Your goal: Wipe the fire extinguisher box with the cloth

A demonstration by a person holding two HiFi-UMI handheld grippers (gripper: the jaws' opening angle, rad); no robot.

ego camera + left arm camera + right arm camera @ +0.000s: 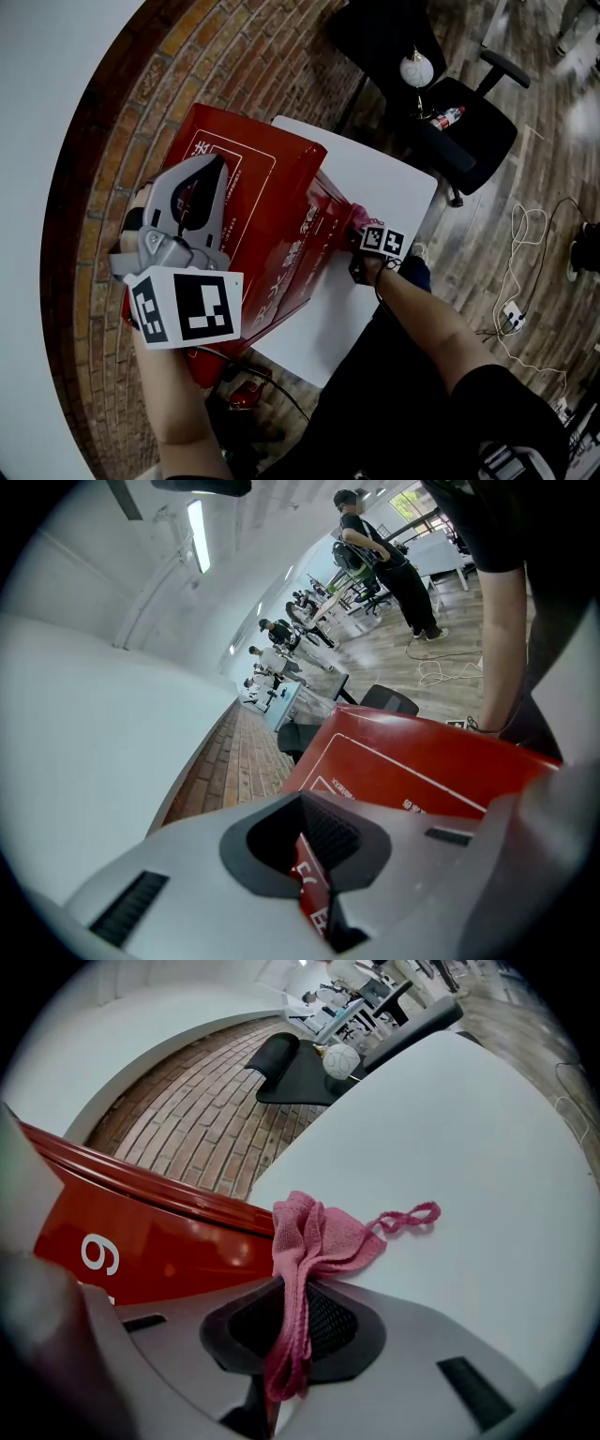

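Fingers (pixel 403 1368) of my right gripper (pixel 286 1326) are pinching the pink cloth (pixel 323 1232) against the fire extinguisher box (pixel 159 1241), a contact the head view is obscuring. My left gripper (pixel 208 178) is clamping the box's top edge, forearm stretching alongside the box.

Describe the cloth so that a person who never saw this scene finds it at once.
Find the white table, then the big red fire extinguisher box on it. Beside the box, the right tool pinches the cloth: small, pink, knitted, with a thin loop, the only soft pink thing there.
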